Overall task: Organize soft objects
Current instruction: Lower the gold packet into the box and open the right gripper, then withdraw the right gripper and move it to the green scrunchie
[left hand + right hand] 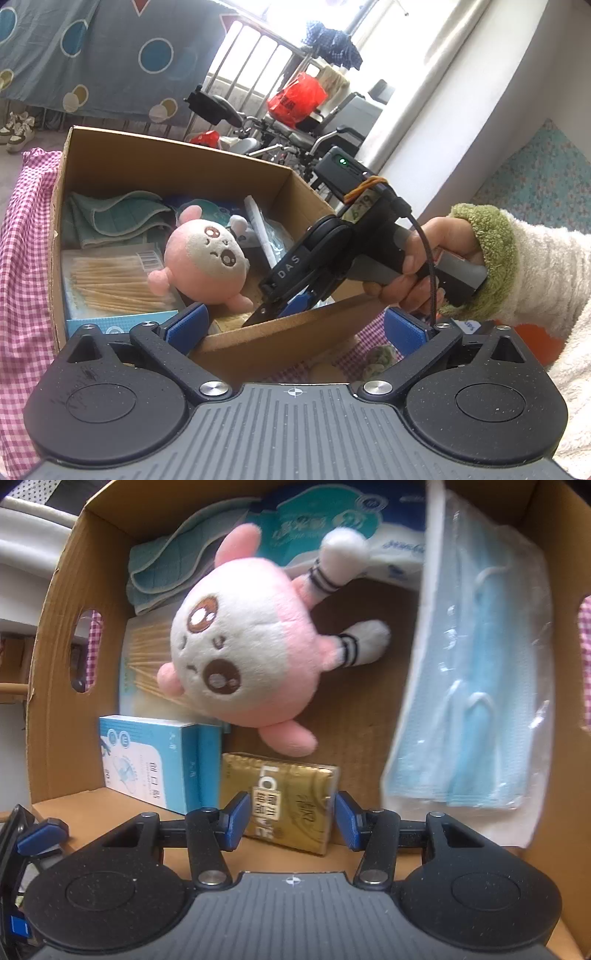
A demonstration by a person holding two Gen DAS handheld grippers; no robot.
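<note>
A pink and white plush toy (pixel 240 646) lies in a cardboard box (pixel 51 686), also seen in the left wrist view (pixel 207 258). Around it lie a folded teal cloth (pixel 162 572), a tissue pack (pixel 332 520), a bag of blue face masks (pixel 476 686) and a gold packet (pixel 288 805). My right gripper (pixel 288 819) is open and empty, low inside the box over the gold packet; it shows in the left wrist view (pixel 295 295). My left gripper (pixel 295 328) is open and empty, astride the box's near wall (pixel 280 336).
A pack of wooden sticks (pixel 110 284) and a blue-white box (pixel 147 760) lie at the box's left side. The box stands on pink checked cloth (pixel 26 258). A wheelchair (pixel 280 129) with a red bag (pixel 295 98) stands behind.
</note>
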